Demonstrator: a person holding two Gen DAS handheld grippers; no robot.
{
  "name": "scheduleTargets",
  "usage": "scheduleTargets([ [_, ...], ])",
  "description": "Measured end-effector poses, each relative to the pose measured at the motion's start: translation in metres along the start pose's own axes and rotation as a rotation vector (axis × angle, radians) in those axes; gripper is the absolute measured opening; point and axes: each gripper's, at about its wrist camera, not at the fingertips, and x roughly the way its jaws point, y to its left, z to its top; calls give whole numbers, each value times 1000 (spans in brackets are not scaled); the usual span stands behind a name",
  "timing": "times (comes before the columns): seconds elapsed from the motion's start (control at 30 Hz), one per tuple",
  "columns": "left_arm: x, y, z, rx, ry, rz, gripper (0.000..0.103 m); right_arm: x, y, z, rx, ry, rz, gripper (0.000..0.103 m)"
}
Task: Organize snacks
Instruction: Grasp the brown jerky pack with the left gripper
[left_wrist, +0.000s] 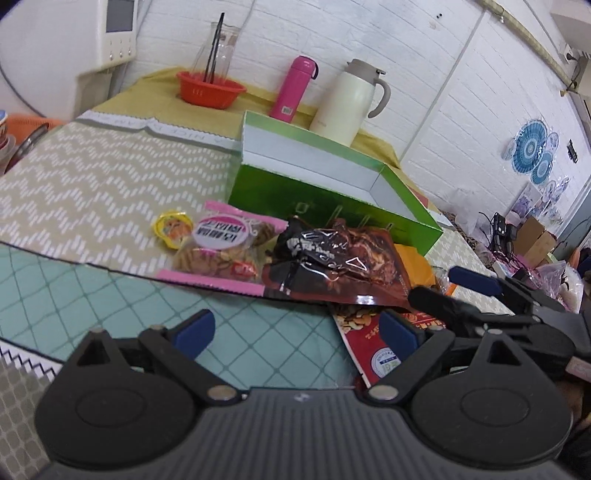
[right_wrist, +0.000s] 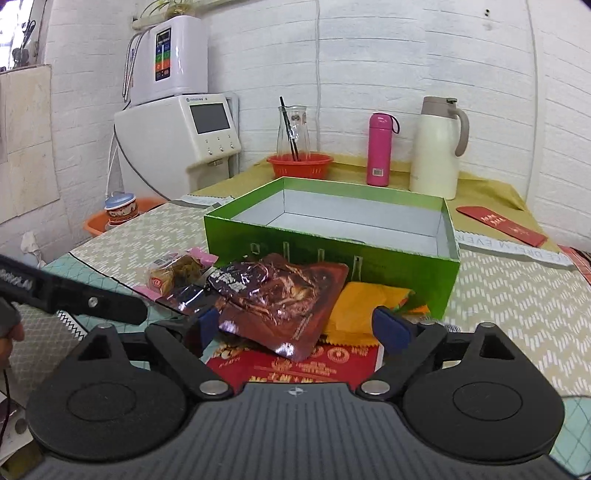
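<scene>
The left gripper (left_wrist: 297, 330) stands with its blue pads wide apart and nothing between them, low over the teal quilted mat (left_wrist: 92, 288) just short of the snack pile; that spread suits an approach to a flat packet rather than a grip already made. The right gripper (right_wrist: 306, 328) is likewise wide and empty, its pads flanking the near end of the dark brown packet (right_wrist: 284, 299) without pressing on it. That packet lies tilted on top of the heap, overlapping a red packet (right_wrist: 295, 365) beneath it and an orange-yellow wrapper (right_wrist: 362, 306) to its side, so it appears the natural first item to lift. A pink-edged biscuit bag (left_wrist: 221, 247) and a small yellow jelly cup (left_wrist: 173, 226) lie beside the pile on the zigzag tablecloth (left_wrist: 92, 177). Directly behind the heap, touching or very nearly so, stands the green box (right_wrist: 332, 247), open-topped and showing a bare pale interior; I judge it the intended receptacle, placed close to keep transfers short. No snack is in it yet. A pink bottle (right_wrist: 380, 147) and cream jug (right_wrist: 439, 147) stand behind, clear of the work.
</scene>
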Motion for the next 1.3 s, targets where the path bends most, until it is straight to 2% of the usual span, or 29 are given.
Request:
scheduleTargets([
  [0.07,0,1,-3,-13,-2,-20,92,14,-4,8,-24,6,3,103],
  [0.2,10,-1,-1,-39,2,-41,92,53,-15,21,-39,83,-26,103],
  [0.3,24,-2,3,-65,5,-42,92,68,-27,21,12,99,-21,103],
  [0.4,36,-2,6,-90,8,-39,92,66,-36,20,84,106,5,103],
  [0.43,39,-2,7,-98,7,-40,92,61,-36,20,85,106,28,89],
  [0.47,41,0,9,-107,8,-39,91,55,-35,19,85,109,45,70],
  [0.5,43,0,9,-113,8,-37,91,49,-34,17,86,118,86,58],
  [0.6,45,4,8,-125,3,-25,88,29,-29,5,114,167,239,58],
  [0.67,44,7,8,-136,0,-29,82,19,-20,-2,66,173,258,58],
  [0.73,43,8,8,-142,6,-41,52,14,-14,-2,23,154,217,61],
  [0.77,42,10,7,-148,11,-34,49,14,-13,2,4,136,184,67],
  [0.83,42,14,6,-167,13,-28,49,20,-15,10,-1,110,134,79],
  [0.87,42,16,5,-177,8,-31,49,24,-16,14,4,99,124,89],
  [0.9,42,17,6,-192,6,-34,55,29,-16,17,6,88,124,99],
  [0.97,41,20,7,-225,-11,-25,68,43,-15,21,7,99,120,102],
  [1.07,44,21,11,-207,-30,12,67,59,-16,19,37,143,96,102],
  [1.13,48,21,14,-200,-35,12,62,60,-18,16,77,144,124,102],
  [1.2,52,21,18,-204,-31,8,58,60,-18,12,95,161,147,95],
  [1.27,54,22,20,-208,-25,-10,51,55,-15,11,67,143,108,79],
  [1.3,53,22,20,-217,-25,-11,47,53,-16,11,72,138,96,60],
])
